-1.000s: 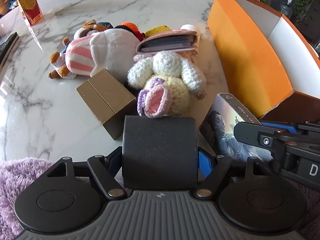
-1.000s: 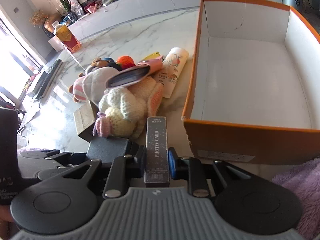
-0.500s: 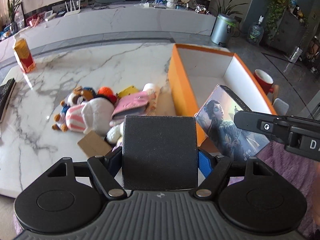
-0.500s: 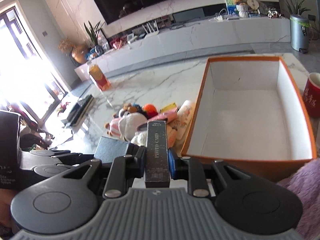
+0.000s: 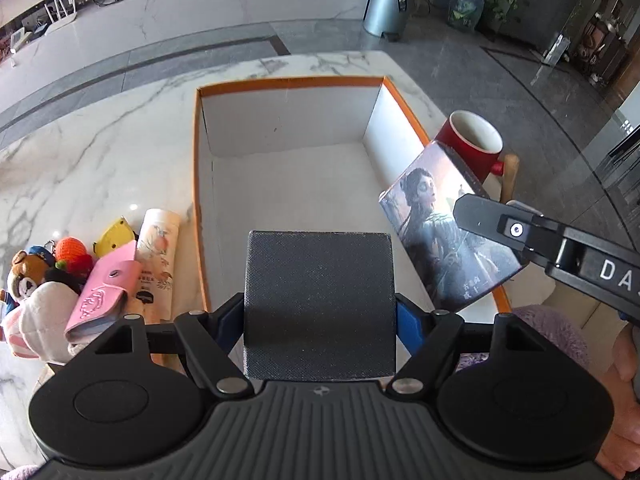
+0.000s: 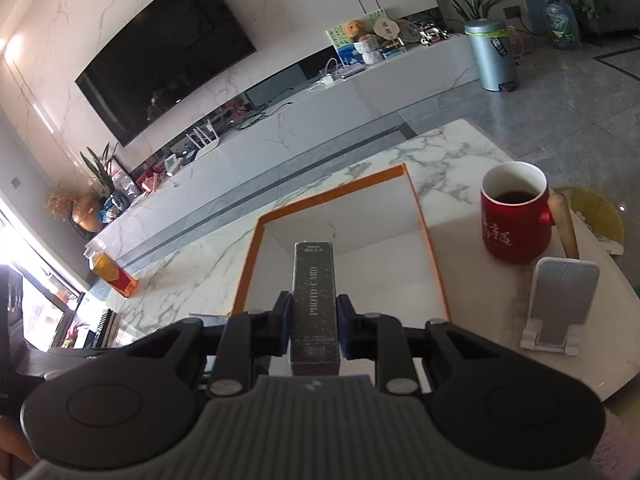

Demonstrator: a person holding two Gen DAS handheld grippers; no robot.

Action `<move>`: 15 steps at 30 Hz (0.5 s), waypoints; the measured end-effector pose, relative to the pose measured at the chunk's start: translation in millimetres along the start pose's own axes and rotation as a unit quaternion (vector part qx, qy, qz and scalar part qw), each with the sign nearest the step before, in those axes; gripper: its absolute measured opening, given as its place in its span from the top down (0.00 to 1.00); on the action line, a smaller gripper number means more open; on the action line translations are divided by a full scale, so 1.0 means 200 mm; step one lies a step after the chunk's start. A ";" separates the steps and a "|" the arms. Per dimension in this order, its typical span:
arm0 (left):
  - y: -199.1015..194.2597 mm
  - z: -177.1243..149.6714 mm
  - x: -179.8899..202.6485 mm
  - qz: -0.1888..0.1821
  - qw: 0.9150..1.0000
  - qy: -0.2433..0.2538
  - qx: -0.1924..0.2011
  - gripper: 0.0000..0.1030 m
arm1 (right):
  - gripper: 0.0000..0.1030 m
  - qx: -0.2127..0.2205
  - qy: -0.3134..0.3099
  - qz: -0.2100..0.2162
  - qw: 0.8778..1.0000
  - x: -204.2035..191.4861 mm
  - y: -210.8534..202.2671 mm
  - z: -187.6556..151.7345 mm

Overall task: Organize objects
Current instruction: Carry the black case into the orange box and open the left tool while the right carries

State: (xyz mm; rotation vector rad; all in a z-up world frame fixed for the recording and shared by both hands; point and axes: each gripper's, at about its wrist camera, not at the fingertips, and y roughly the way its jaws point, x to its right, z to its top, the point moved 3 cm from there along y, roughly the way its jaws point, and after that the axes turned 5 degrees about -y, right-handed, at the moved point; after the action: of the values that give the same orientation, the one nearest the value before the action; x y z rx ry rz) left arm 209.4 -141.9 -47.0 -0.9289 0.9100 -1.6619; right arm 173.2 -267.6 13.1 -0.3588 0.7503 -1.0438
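Both grippers loaded, nothing dropped yet. Left gripper [image 5: 319, 312] clamps a dark, fine-textured square box [image 5: 318, 304], held over the near end of the orange box [image 5: 196, 168]. Right gripper [image 6: 313, 322] pinches a slim rigid photo card box [image 6: 315, 304], glossy print face, above the right wall. Orange box looks like cardboard, white inside, empty. Left on marble table [image 5: 80, 152]: pink wallet [image 5: 102, 296], tube [image 5: 154, 256], plush toys [image 5: 32, 276], probably more hidden.

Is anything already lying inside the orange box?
No, in the left wrist view the orange box shows a bare white floor, with the dark box and photo card box held above it.
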 end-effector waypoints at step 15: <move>0.28 -0.11 0.10 0.064 0.995 0.043 -0.065 0.12 | 0.77 -0.051 0.014 0.000 0.999 0.19 0.26 -0.08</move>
State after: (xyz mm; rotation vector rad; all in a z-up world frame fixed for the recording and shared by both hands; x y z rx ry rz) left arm 206.5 -170.4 -103.4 -0.8731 1.1244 -1.5563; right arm 206.8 -275.3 -44.2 -0.4325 0.8304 -1.0140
